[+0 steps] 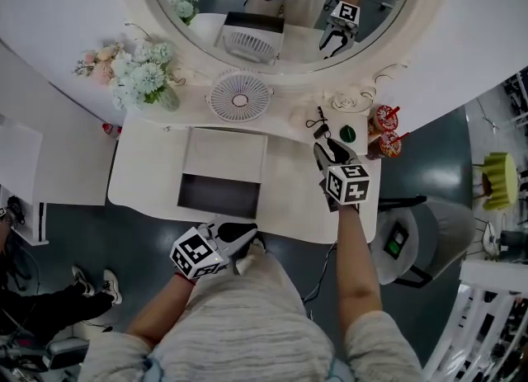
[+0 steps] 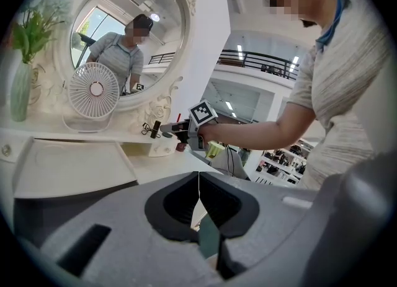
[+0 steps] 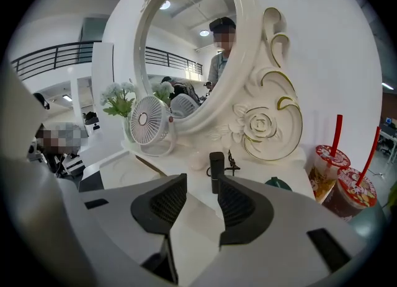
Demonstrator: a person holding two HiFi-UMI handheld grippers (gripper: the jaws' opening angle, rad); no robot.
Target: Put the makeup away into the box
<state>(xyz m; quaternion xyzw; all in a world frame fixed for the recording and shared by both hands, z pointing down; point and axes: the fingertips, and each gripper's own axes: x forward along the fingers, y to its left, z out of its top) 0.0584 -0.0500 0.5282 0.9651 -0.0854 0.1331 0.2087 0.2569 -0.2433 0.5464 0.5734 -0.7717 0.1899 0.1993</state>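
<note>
1. We find the makeup item, a small black tube [image 3: 216, 169], standing upright on the white vanity table [image 1: 290, 200], toward its right rear, in front of the mirror's carved frame. It is outside the box.
2. The box [image 1: 219, 196] is a dark open compartment set into the tabletop at the left of centre, with a pale panel lying flat directly behind it. We cannot make out any contents.
3. The right gripper [image 3: 201, 185] is released: its jaws stand well apart with nothing pressed between the pads. The tube stands just beyond the tips, close to the right-hand jaw; we cannot tell whether it touches.
4. The left gripper [image 2: 198, 188] is clenched, jaws closed on each other and holding nothing. In the head view it hangs off the table's front edge, close to the person's body.
5. Near the tube we note a black clip [image 3: 231, 164] behind it and a dark green round object [image 1: 347, 134] to its right.
6. Two lidded cups [image 1: 386, 130] with red straws stand at the table's right end.
7. A small white fan [image 1: 240, 96] stands at the rear centre, and a vase of pale flowers [image 1: 139, 73] at the rear left, both before the oval mirror [image 1: 289, 9].
</note>
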